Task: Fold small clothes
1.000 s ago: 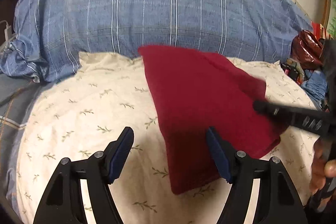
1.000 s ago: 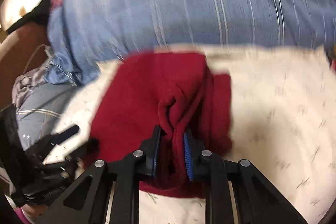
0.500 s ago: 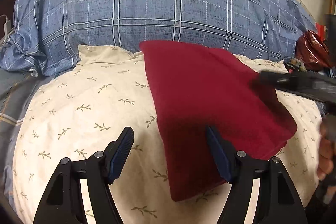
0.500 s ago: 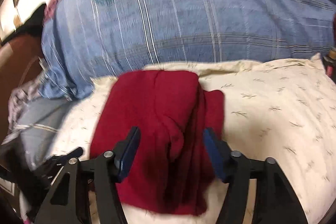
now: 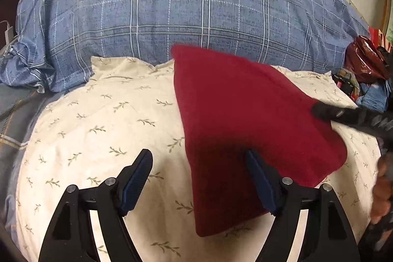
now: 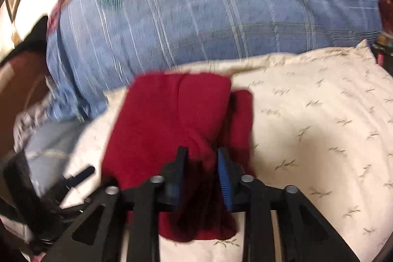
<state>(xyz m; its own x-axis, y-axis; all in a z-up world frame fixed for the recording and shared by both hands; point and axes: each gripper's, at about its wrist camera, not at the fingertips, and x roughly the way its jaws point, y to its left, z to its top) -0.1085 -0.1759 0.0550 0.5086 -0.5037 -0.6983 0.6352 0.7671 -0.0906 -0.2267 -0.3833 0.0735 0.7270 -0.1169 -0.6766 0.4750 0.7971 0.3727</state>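
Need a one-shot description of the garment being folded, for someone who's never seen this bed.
Start at the big blue plaid pillow with the round crest at the back. In front of it lies a cream pillow printed with small leaf sprigs. On that lies the dark red cloth, folded: the only plain, solid-coloured fabric there, with the right gripper shut on its near edge.

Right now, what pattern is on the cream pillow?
Small olive leaf sprigs on cream pillow; clearest in left wrist view.

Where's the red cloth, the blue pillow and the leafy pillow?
red cloth [image 5: 245, 119], left wrist view, middle of its top.
blue pillow [image 5: 184, 11], left wrist view, checked front.
leafy pillow [image 5: 103, 124], left wrist view, bare part.
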